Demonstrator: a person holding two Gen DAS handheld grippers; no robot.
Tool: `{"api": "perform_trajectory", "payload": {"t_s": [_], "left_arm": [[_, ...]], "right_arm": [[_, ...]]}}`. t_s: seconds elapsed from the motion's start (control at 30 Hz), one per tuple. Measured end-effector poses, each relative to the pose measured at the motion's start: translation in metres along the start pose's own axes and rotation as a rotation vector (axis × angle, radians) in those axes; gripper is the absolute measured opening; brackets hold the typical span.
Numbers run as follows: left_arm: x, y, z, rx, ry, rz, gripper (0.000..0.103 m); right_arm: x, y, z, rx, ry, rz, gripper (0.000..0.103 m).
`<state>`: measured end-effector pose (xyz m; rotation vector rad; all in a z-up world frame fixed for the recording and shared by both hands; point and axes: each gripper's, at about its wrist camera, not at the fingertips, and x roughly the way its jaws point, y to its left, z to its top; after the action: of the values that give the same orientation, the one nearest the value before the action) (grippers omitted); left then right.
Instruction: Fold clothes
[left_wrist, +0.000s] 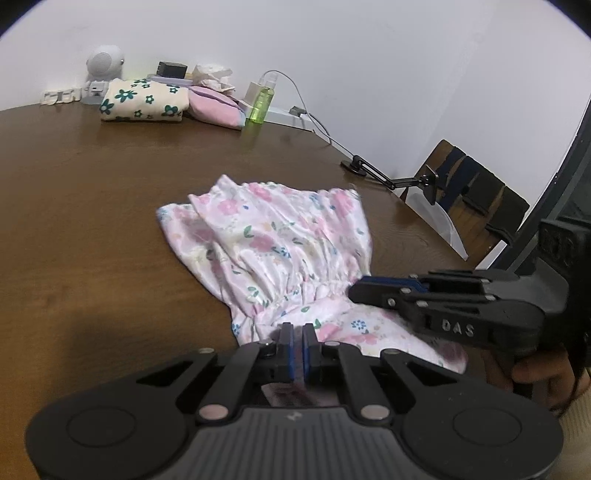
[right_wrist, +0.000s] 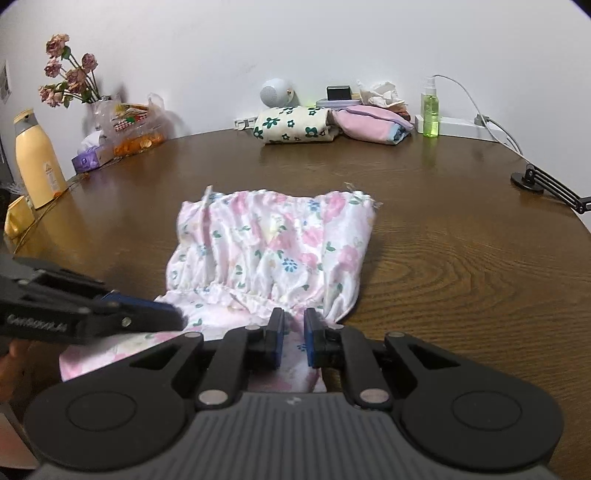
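Left wrist view: right gripper (left_wrist: 356, 291) body reads "DAS"; other lettering unreadable. Left gripper (left_wrist: 298, 334) is clamped on the near hem of the floral dress (left_wrist: 280, 236), spread on the brown table (left_wrist: 92, 221). Right gripper's jaws pinch the gathered waist fabric.

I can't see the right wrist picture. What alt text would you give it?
A pink floral dress lies on a brown table, its near part between the right claw's narrowly parted fingers. The left claw, shut, reaches onto the dress from the left; folded clothes sit by the wall.
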<state>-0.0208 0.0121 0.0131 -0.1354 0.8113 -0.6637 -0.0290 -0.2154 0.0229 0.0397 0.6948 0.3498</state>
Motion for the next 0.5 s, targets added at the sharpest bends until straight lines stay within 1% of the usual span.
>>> {"api": "perform_trajectory", "payload": {"t_s": [0.07, 0.13, 0.23, 0.27, 0.3, 0.33, 0.37, 0.4, 0.43, 0.47, 0.5], "left_arm": [[-0.006, -0.003, -0.007, -0.009, 0.003, -0.007, 0.005], [-0.011, -0.004, -0.011, -0.014, -0.006, -0.005, 0.005], [-0.013, -0.002, -0.012, -0.012, -0.021, 0.000, 0.006], [-0.015, -0.002, -0.010, -0.009, -0.023, 0.008, 0.007], [-0.017, -0.002, -0.009, -0.005, -0.033, 0.030, 0.016], [-0.022, -0.003, -0.008, 0.002, -0.059, 0.090, 0.025], [-0.027, -0.004, -0.008, 0.008, -0.086, 0.149, 0.051], [-0.034, -0.005, -0.009, 0.015, -0.127, 0.207, 0.057], [-0.041, -0.006, -0.012, 0.033, -0.164, 0.226, 0.058], [-0.049, -0.006, -0.015, 0.051, -0.198, 0.242, 0.058], [-0.054, -0.006, -0.015, 0.072, -0.211, 0.234, 0.059]], "right_arm": [[-0.007, 0.000, -0.005, 0.002, 0.009, 0.022, 0.011], [-0.014, 0.002, -0.011, -0.011, 0.009, 0.034, 0.014], [-0.019, 0.008, -0.013, -0.053, 0.008, 0.024, 0.016], [-0.020, 0.009, -0.013, -0.068, 0.006, 0.018, 0.017], [-0.022, 0.010, -0.012, -0.078, 0.003, 0.014, 0.019], [-0.024, 0.010, -0.012, -0.087, -0.002, 0.010, 0.024], [-0.028, 0.010, -0.011, -0.095, -0.014, 0.001, 0.031], [-0.034, 0.010, -0.009, -0.101, -0.033, -0.013, 0.048], [-0.042, 0.009, -0.008, -0.107, -0.059, -0.029, 0.054], [-0.051, 0.008, -0.006, -0.113, -0.087, -0.040, 0.055], [-0.060, 0.005, -0.004, -0.121, -0.112, -0.041, 0.057]]}}
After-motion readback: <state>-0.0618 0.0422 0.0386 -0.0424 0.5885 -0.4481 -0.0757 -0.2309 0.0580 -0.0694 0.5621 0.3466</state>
